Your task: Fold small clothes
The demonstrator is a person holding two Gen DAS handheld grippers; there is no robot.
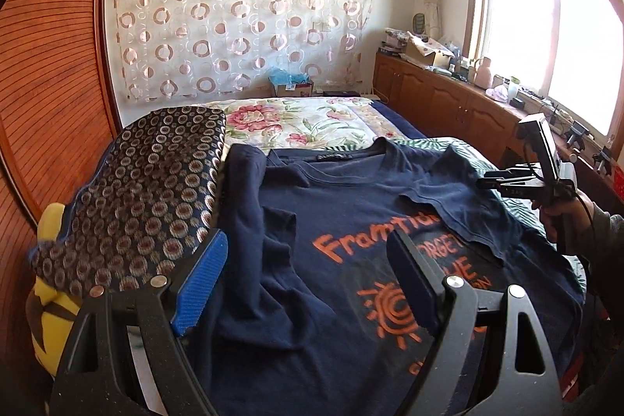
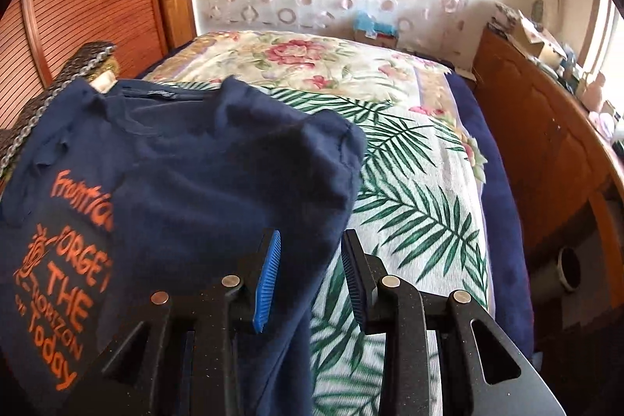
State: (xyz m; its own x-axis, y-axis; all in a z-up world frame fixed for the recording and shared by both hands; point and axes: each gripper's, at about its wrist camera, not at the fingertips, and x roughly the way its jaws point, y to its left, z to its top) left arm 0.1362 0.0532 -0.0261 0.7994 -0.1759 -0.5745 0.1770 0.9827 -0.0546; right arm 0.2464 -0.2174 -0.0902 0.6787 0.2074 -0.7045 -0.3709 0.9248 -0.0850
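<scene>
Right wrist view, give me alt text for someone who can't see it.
A navy T-shirt with orange lettering lies on a palm-print bedspread, its edge between the part-open blue pads of the right hand-held gripper. Wooden cabinets line the right wall.

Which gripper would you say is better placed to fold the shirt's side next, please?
Probably the right gripper: its part-open jaws straddle the navy T-shirt edge. The left gripper hovers wide open above the shirt's middle.

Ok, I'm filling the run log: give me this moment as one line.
stage: sleeves folded in | left gripper: open over T-shirt, empty | right gripper: open, apart at shirt's edge | surface: bed
</scene>
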